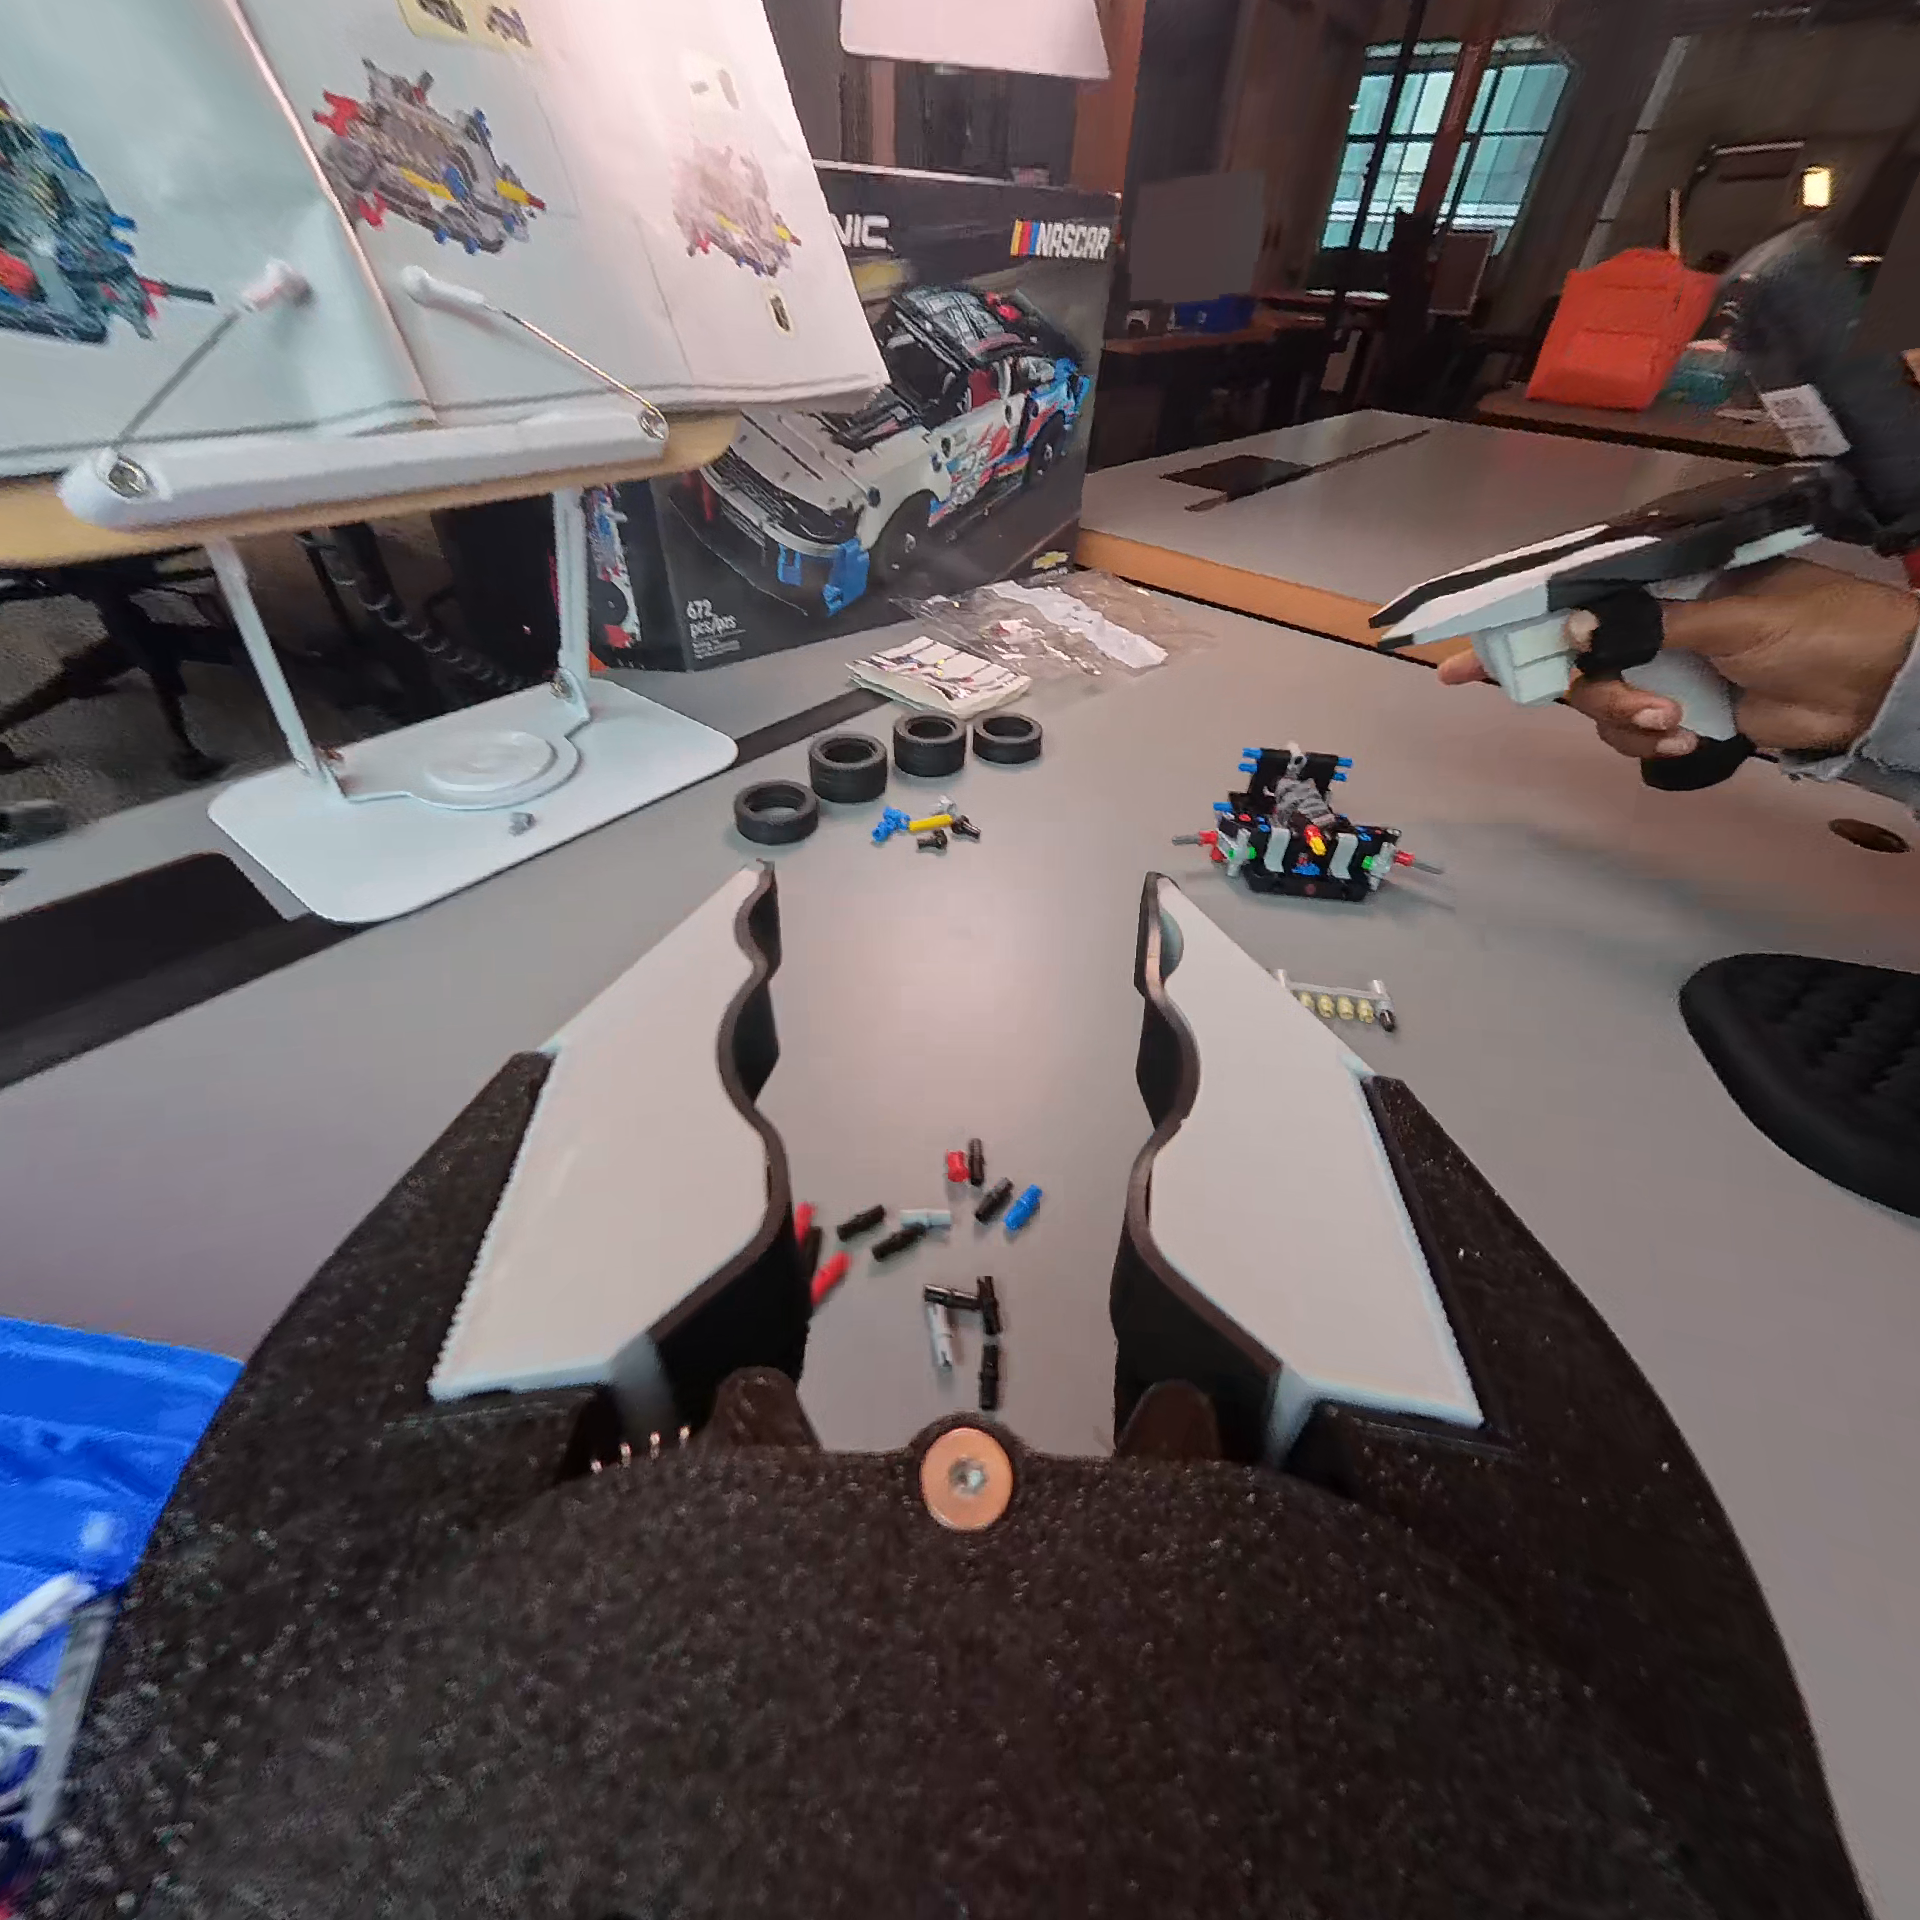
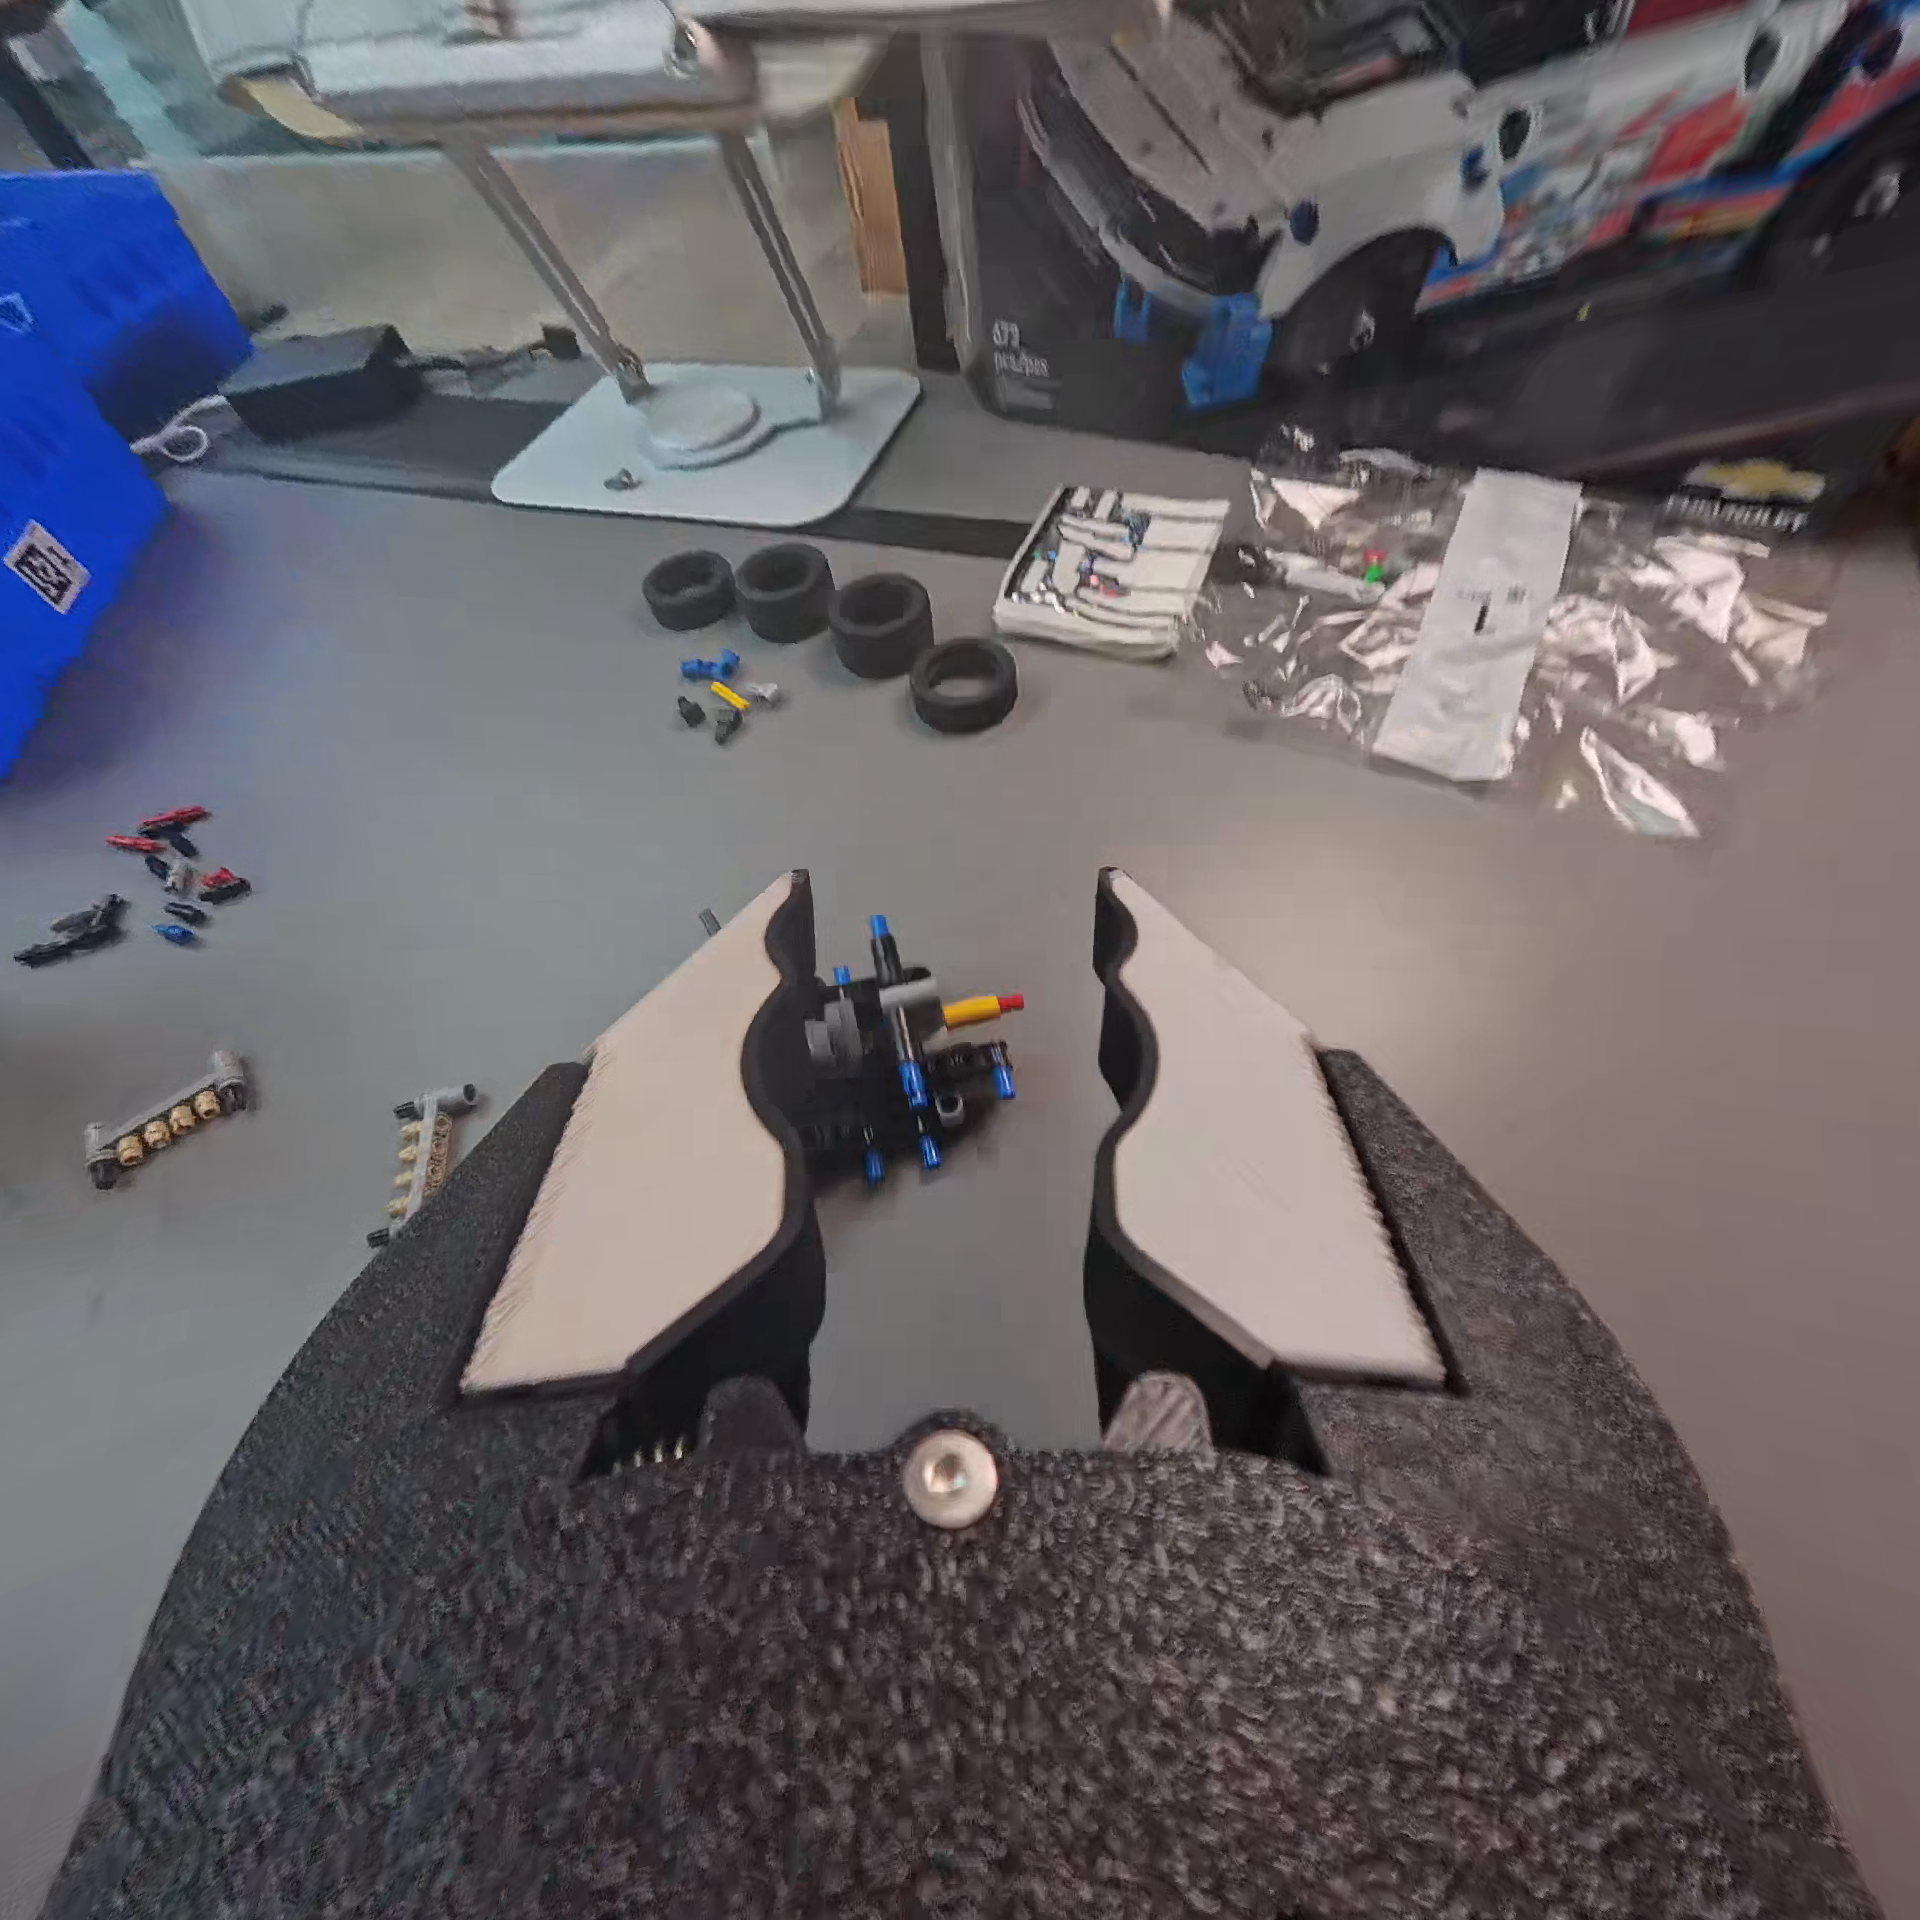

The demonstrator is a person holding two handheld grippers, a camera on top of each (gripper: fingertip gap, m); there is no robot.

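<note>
Scattered black, red and blue plastic pins lie beneath my wide-open, empty left gripper; my right gripper, equally spread and empty, straddles the small black brick assembly, ready to close.

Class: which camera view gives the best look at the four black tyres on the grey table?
The left wrist view: the four black tyres are sharp and unobstructed, beyond the open left tongs. The right wrist view shows them too, in a row, but blurred.
</note>
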